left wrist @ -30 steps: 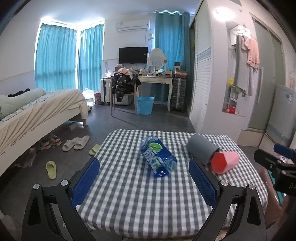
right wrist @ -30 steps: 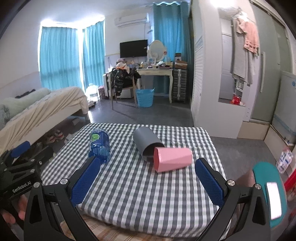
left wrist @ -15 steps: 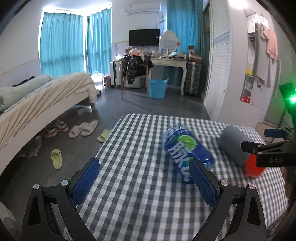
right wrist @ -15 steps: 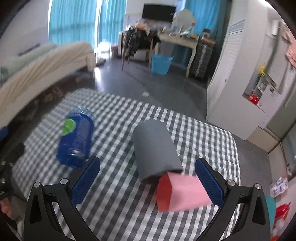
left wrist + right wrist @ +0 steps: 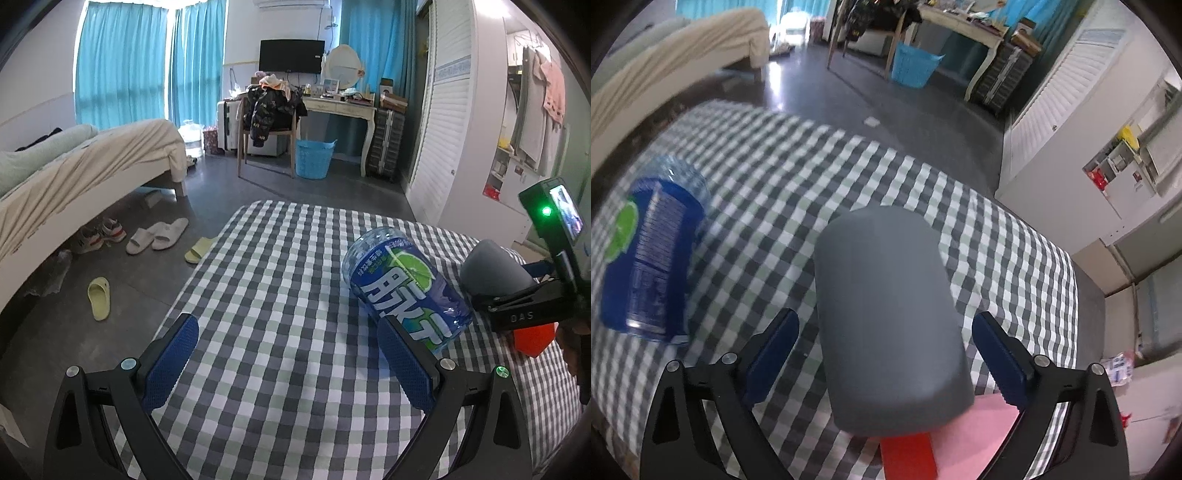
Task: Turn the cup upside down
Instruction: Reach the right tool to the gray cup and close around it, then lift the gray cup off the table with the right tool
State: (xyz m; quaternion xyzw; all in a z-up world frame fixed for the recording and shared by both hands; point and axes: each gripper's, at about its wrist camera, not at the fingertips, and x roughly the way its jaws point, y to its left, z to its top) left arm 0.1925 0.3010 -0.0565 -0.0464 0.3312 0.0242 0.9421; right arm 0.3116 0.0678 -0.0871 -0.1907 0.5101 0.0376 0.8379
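Between the spread fingers of the right gripper (image 5: 884, 360), untouched, the toppled grey cup (image 5: 886, 314).

A lived-in bedroom at home: an unmade bed (image 5: 85, 162), slippers (image 5: 157, 236) on the dark floor, teal curtains (image 5: 147, 62), a wall television (image 5: 291, 55), a dressing table (image 5: 340, 107) (round mirror on top), and clothes (image 5: 543, 99) hanging by the wardrobe.

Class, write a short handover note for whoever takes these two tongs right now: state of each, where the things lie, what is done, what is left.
Right tongs: open, straddling the grey plastic cup, not gripping.
Left tongs: open, empty, over the checked tablecloth; blue plastic bottle lies beside its right finger.
Cup lies on its side, against the pink faceted cup.
Done: approach.
Left: close, lift, set the grey cup mouth down.
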